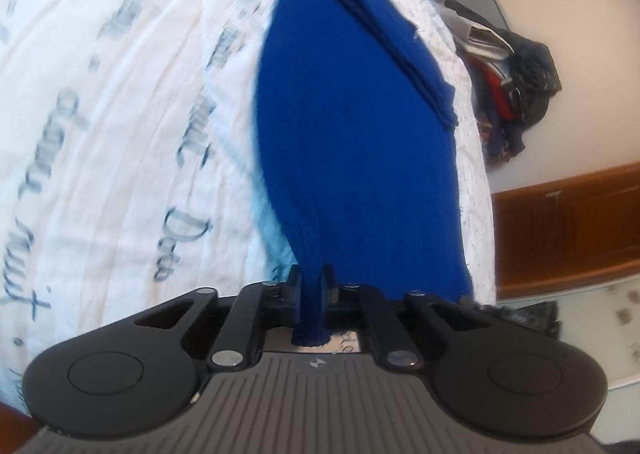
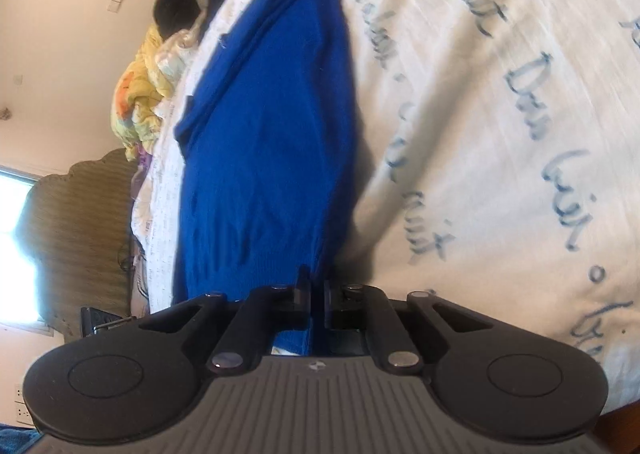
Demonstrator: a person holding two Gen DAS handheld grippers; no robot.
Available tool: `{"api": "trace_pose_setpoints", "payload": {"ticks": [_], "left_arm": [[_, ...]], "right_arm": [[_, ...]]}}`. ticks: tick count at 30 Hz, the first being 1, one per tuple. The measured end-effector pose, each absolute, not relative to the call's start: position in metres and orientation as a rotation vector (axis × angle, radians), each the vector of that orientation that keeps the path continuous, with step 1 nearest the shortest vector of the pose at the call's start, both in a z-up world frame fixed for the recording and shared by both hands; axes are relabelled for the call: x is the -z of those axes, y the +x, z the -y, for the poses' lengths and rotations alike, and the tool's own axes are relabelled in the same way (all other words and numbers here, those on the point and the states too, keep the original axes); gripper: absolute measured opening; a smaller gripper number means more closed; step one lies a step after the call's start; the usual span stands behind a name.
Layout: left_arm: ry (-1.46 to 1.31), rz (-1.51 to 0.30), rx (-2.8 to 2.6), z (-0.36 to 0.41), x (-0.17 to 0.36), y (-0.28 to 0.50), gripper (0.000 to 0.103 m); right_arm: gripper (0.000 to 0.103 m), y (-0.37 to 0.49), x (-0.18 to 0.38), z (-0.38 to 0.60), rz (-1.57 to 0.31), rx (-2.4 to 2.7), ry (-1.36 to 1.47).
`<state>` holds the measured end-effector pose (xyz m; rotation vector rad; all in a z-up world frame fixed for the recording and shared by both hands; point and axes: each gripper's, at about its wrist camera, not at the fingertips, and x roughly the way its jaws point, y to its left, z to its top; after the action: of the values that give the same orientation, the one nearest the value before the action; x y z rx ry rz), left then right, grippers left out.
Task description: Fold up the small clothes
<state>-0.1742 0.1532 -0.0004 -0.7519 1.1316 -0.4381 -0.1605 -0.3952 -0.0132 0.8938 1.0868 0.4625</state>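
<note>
A bright blue knit garment [image 1: 352, 125] stretches away from me over a white bedsheet [image 1: 100, 101] printed with dark script. My left gripper [image 1: 313, 282] is shut on its ribbed hem, which bunches between the jaws. A folded-over sleeve [image 1: 384, 33] lies on the garment's far right side. In the right wrist view the same blue garment [image 2: 264, 141] hangs taut from my right gripper [image 2: 317, 286], which is shut on another part of its edge. The garment is lifted off the sheet [image 2: 500, 113] near both grippers.
A pile of dark and red clothes [image 1: 516, 81] lies beyond the bed's edge, with a brown wooden board [image 1: 568, 230] near it. In the right wrist view, yellow patterned bedding [image 2: 148, 85] and a wooden headboard [image 2: 84, 221] lie to the left.
</note>
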Motion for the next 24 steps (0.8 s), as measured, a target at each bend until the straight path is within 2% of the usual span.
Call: {"api": "trace_pose_setpoints", "payload": {"ticks": [6,13,20,23,24], "left_arm": [[-0.676,-0.976,0.522,-0.147,-0.053,-0.129,0.007],[-0.674,-0.789,0.48,-0.146,-0.089,0.027,0.007],[-0.605,-0.757,0.361,-0.122,-0.084,0.176,0.007],[-0.526,-0.741,0.295,-0.111,-0.067,0.215,0.009],[-0.51,-0.756,0.27,-0.11,-0.061,0.223,0.012]], "right_arm": [[0.005,-0.13,-0.017,0.397,-0.878,-0.576,1.029],[0.005,0.02,-0.029,0.412,-0.644,-0.612,1.128],[0.005,0.185,0.004,0.418,-0.672,-0.476,1.182],[0.011,0.229,0.03,0.415,-0.716,-0.374,1.195],[0.019,0.238,0.036,0.411,-0.741,-0.337,1.193]]}}
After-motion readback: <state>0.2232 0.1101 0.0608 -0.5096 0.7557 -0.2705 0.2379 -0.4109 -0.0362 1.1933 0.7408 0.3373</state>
